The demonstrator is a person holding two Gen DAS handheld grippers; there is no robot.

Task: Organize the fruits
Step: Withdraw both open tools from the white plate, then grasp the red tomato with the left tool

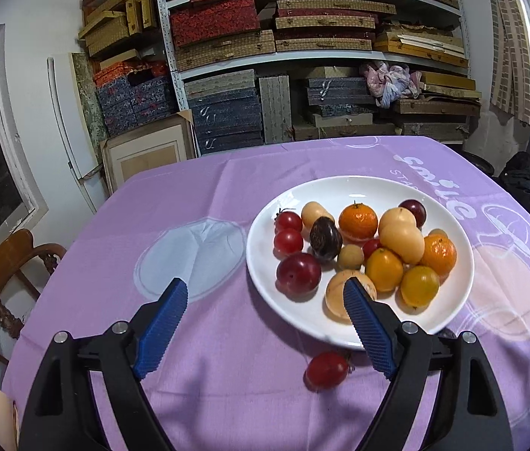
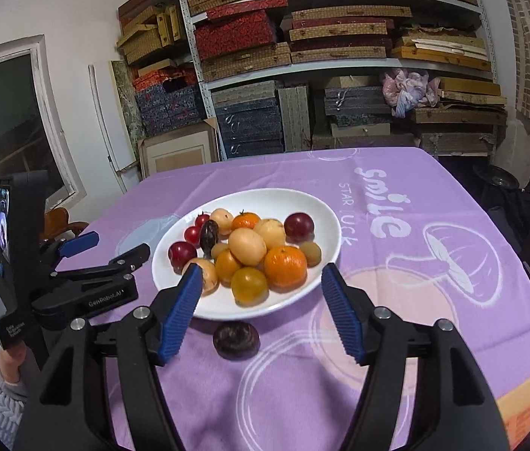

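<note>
A white plate (image 1: 449, 293) on the purple tablecloth holds several fruits: oranges, yellow and red tomatoes, plums, pale round fruits. My left gripper (image 1: 265, 300) is open and empty, above the cloth at the plate's near left rim. A red tomato (image 1: 327, 369) lies on the cloth just in front of the plate, between its fingers. In the right wrist view the plate (image 2: 325, 221) sits ahead, and a dark purple fruit (image 2: 236, 339) lies on the cloth in front of it. My right gripper (image 2: 261, 289) is open and empty above that fruit. The left gripper (image 2: 107, 251) shows at the left.
The purple tablecloth (image 1: 227, 195) with white "smile" print covers the table. Shelves (image 1: 302, 52) stacked with boxes stand behind the far edge. A wooden chair (image 1: 13, 263) stands at the table's left. A window (image 2: 9, 120) is on the left wall.
</note>
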